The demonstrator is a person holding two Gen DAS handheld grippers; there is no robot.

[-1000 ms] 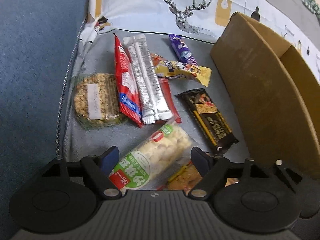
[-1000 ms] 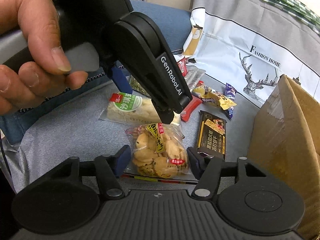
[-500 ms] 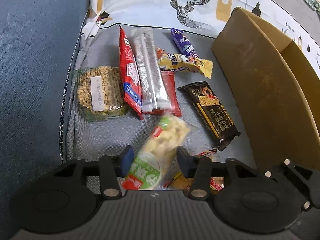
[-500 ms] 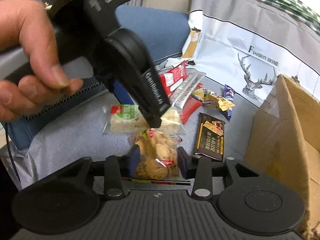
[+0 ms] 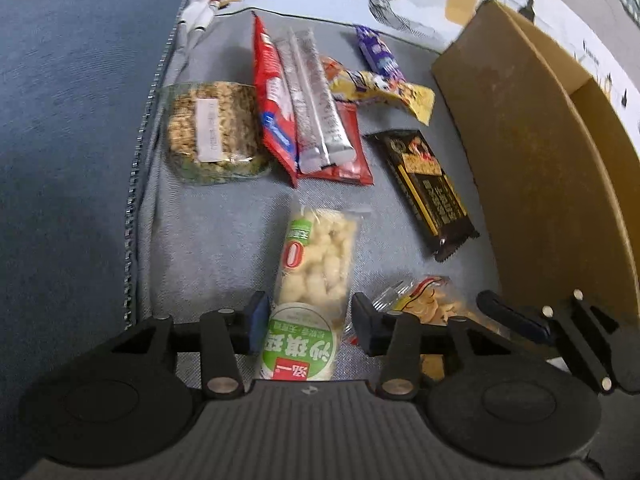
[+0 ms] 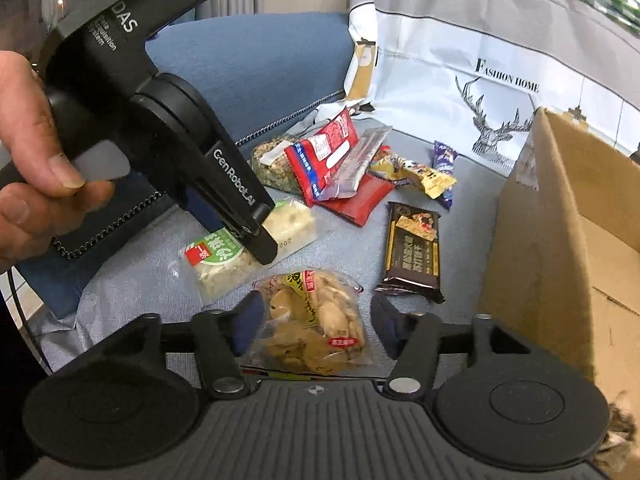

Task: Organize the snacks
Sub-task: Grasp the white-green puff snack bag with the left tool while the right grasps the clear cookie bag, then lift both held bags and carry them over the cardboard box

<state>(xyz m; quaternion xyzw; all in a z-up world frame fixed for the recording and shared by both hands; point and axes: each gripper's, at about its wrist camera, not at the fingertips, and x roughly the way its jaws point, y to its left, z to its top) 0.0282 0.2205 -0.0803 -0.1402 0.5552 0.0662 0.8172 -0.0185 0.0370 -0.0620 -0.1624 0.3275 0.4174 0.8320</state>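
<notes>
Change: a second ago the left tool (image 5: 306, 320) stood wide around the green-labelled puffed snack pack (image 5: 316, 264); it then narrowed, and the pack now lies lengthwise between its fingers rather than slanted.
Left tool: jaws opening, pack between them, pads close at each side but not clearly pressing.
Right tool: (image 6: 316, 322) jaws opening around the bag of biscuits (image 6: 316, 320); a gap shows at each side, so released.
Hand: (image 6: 36, 168) grips the left tool's handle, upper left in the right wrist view.
Surface: snacks lie on a grey cloth (image 5: 224, 232), its beaded edge at the left.
Box: cardboard box (image 5: 532, 152) stands along the right, its wall just beside the dark chocolate bar (image 5: 428, 188).
Open room: bare cloth between the puffed pack and the far cluster of red packets (image 5: 272, 92) and the round oat cake (image 5: 212, 132).
</notes>
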